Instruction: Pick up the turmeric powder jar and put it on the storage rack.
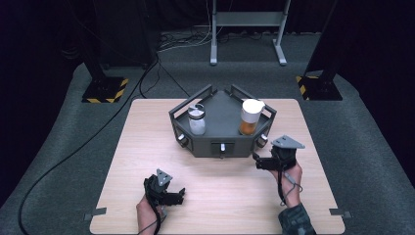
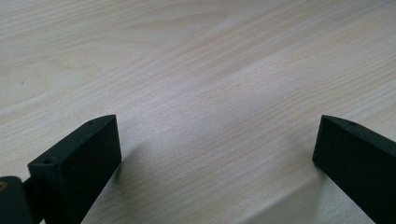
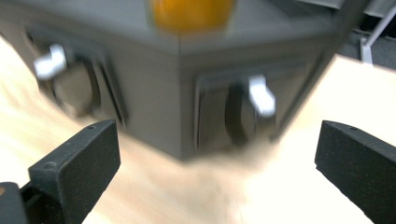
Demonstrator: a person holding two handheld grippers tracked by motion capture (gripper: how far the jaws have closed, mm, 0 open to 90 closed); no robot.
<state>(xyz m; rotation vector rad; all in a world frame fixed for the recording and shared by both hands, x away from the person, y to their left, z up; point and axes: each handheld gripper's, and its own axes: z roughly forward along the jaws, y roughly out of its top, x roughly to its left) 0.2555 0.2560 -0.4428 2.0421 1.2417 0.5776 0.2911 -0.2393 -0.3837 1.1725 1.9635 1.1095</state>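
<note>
A dark grey tray [image 1: 222,142] is seen at mid-tabletop [image 1: 147,147], a clear jar [image 1: 197,120] on its left and an orange-filled, white-lidded jar [image 1: 250,117] on its right. The left claw [image 1: 177,197] is held spread over bare wood near the front edge, nothing gripped. The right claw [image 1: 258,161] is held spread and empty, just beside the tray's front right corner, facing a white-handled latch [image 3: 261,95].

dark grey angular tray-stand [image 1: 222,147], far-centre on wooden table, low rails, white-tipped knobs on front faces [image 3: 261,95] | clear jar [image 1: 197,120], grey lid, upright, left on the tray, whitish contents | tall jar [image 1: 250,117], white lid, upright, right on the tray, amber contents
</note>
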